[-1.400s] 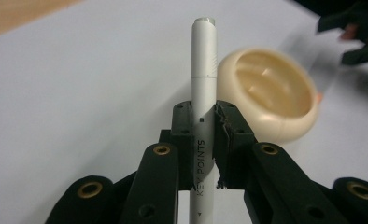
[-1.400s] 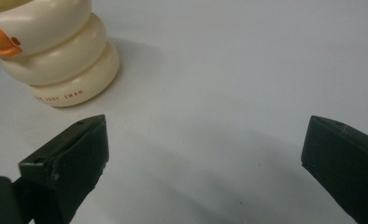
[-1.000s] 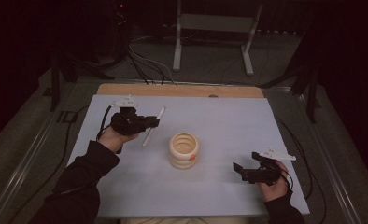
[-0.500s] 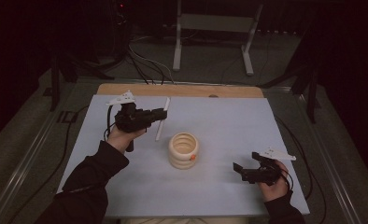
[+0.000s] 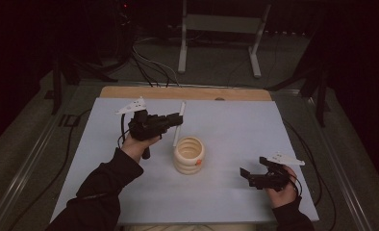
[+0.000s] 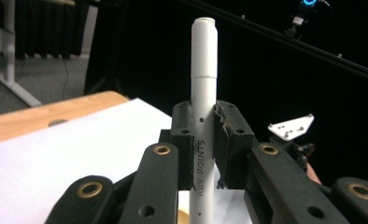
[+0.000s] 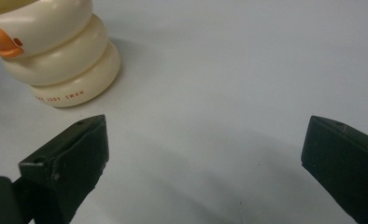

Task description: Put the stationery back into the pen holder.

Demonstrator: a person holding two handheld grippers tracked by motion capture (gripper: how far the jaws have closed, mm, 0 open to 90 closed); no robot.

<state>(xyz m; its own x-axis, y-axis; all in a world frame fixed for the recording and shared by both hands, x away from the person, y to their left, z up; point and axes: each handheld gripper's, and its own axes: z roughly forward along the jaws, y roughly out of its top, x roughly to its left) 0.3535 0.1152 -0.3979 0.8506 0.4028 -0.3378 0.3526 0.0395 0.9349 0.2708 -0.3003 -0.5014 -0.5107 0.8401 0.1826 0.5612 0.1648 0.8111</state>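
While the left claw [image 5: 175, 120] sits clenched on a slim white plastic marker pen [image 6: 204, 98], the work in hand looks like carrying that pen to the cream, ribbed, ring-stacked holder with a small orange duck bill on its side [image 5: 188, 155]. In the high view the pen [image 5: 179, 123] hangs left of centre in the frame, tilted with its upper end toward the wooden strip at the far edge and its lower end just above and beside the holder's upper left rim; whether it touches the rim cannot be told. The left gripper view shows the pads pressing the barrel from both sides, the capped end standing well clear above them. At the lower right of the high view, the right claw [image 5: 252, 177] rests released near the pale blue-grey surface [image 5: 235, 120], its jaws wide apart with nothing between them, and the holder [image 7: 51, 51] appears at the upper left of the right gripper view. Judged from this, the next move calls for bringing the pen's lower tip over the holder's open mouth, righting it toward vertical, lowering it inside and then letting go, while watching that the light holder does not tip.
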